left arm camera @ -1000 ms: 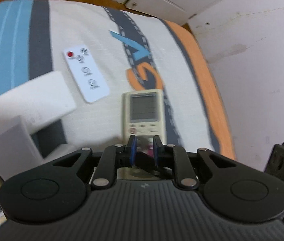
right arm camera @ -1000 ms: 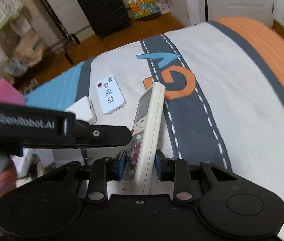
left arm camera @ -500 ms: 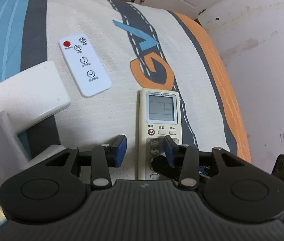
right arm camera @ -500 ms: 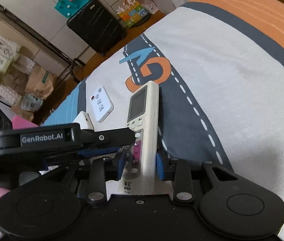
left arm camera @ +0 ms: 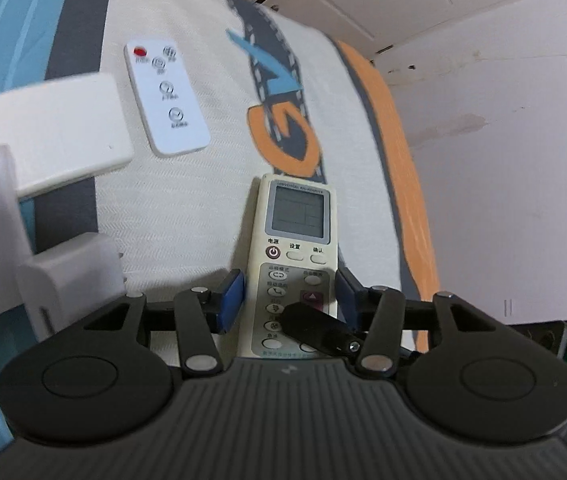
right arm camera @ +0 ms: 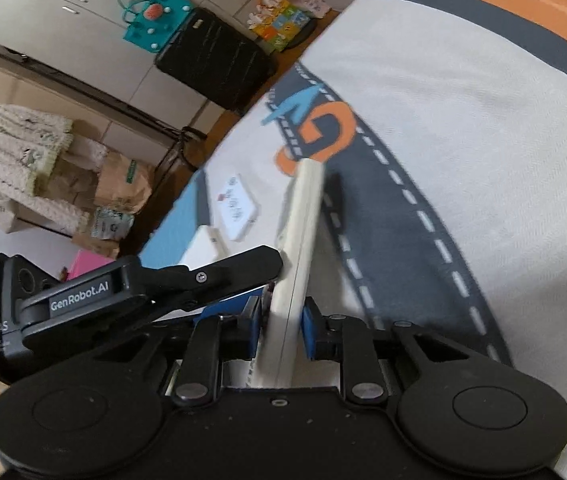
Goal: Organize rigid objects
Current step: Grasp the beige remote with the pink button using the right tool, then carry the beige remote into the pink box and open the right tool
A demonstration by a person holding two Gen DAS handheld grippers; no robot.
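The cream air-conditioner remote (left arm camera: 293, 264) lies on the bedspread (left arm camera: 187, 208), its near end between both tools. The right gripper (right arm camera: 281, 326) is clenched on it across its thickness, so it stands on edge in that view. The left gripper (left arm camera: 289, 292) has just been opening; its blue pads stand either side of the remote without pressing.

The risk is a thin hold at the very end: the long body could pivot or slip if lifted quickly, or knock against the other tool's finger lying over the buttons.

Only the left view shows the screen and buttons, the white remote (left arm camera: 166, 98) far left, and the white holder (left arm camera: 43, 168). Only the right view shows the clamp itself.
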